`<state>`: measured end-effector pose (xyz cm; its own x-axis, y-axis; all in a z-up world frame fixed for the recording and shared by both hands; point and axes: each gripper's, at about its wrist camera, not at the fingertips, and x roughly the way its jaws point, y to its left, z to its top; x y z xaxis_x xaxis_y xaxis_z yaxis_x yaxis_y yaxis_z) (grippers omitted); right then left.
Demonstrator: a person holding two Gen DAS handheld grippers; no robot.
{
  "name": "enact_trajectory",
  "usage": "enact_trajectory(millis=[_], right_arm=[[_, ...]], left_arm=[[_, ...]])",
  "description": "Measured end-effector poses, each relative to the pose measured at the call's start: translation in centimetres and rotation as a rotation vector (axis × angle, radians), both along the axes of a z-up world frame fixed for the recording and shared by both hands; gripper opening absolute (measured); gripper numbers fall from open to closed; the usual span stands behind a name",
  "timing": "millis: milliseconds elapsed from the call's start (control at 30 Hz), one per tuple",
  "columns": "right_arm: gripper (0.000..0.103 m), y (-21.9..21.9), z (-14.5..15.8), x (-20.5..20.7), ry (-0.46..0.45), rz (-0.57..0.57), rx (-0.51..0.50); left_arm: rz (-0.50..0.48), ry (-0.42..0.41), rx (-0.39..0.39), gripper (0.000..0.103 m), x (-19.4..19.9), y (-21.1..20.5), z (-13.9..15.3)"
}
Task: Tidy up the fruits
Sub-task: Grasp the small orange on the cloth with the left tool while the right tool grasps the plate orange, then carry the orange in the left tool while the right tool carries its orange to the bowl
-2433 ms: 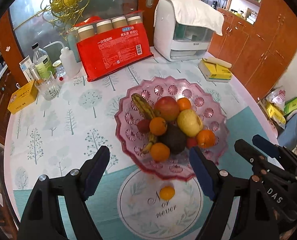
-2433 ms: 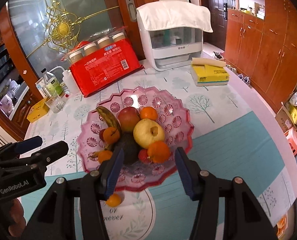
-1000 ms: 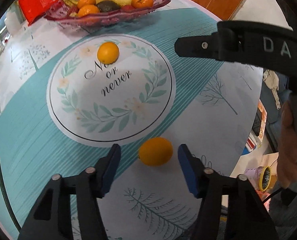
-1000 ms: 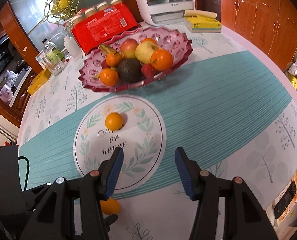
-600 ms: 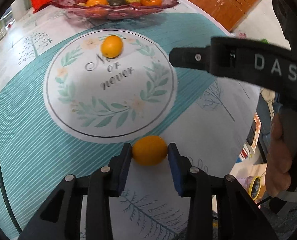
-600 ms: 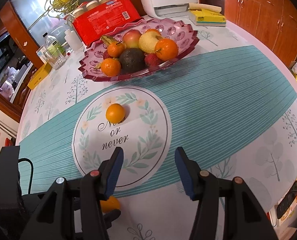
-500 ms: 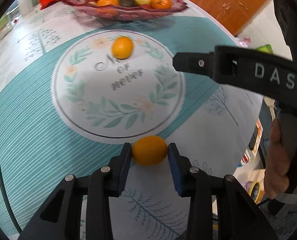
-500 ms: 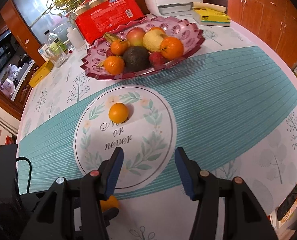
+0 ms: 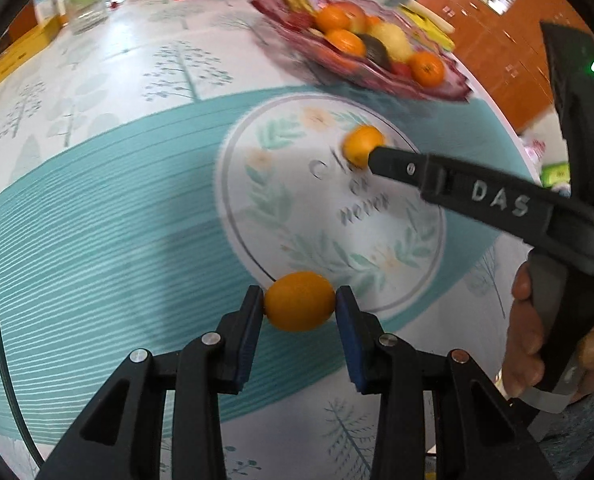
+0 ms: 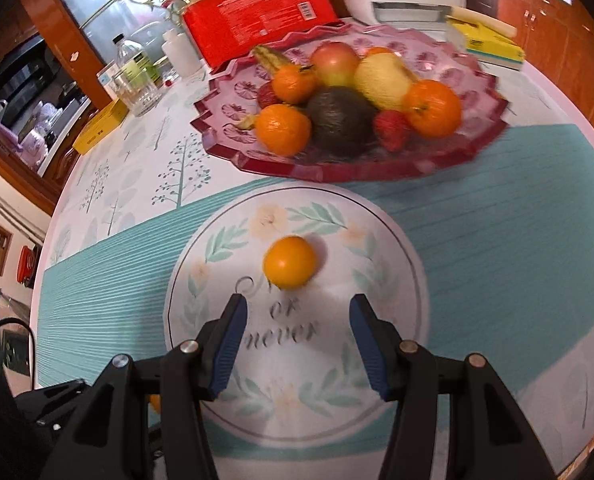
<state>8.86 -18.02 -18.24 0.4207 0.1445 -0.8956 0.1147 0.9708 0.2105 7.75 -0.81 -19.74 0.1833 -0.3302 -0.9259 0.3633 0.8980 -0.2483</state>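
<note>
Since a second ago, the left gripper (image 9: 299,307) has closed on the small orange fruit (image 9: 299,301), pads pressing both ends, above the teal tablecloth (image 9: 97,220). Ahead, the right gripper (image 10: 296,322) stands empty, jaws apart, just short of the second orange (image 10: 290,262) on the printed circle, near the pink fruit bowl (image 10: 377,164).

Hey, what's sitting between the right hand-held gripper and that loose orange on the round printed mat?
Nothing: in the right wrist view only bare mat with its script lettering lies between the open right hand-held gripper and the loose orange.
</note>
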Motion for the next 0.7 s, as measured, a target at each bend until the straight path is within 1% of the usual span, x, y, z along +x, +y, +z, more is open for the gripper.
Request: enact_trajectory(millis=[167,233,300,467,700], right_arm=[[0.054,0.7,-0.8,1.4,0.004,0.032,-0.023],[0.052,0.8,-1.0,1.8,0.001,0.04,-0.028],[0.044,1.0,-1.2,2.2,0.005,0.053,-0.029],[0.035,1.0,-1.7,2.7,0.016,0.062,-0.048],[0.033,0.6,-1.6,2.4,0.016,0.074,-0.036]], left_arm=[[0.056,-0.01,-0.005,0.036,1.0,1.3,0.5],[0.07,-0.013,-0.007,0.036,1.1,1.6,0.7],[0.083,-0.015,-0.007,0.036,1.4,1.9,0.6],[0.104,-0.018,-0.011,0.036,2.1,1.8,1.0],[0.106,-0.027,-0.014,0.036,3.2,0.8,1.3]])
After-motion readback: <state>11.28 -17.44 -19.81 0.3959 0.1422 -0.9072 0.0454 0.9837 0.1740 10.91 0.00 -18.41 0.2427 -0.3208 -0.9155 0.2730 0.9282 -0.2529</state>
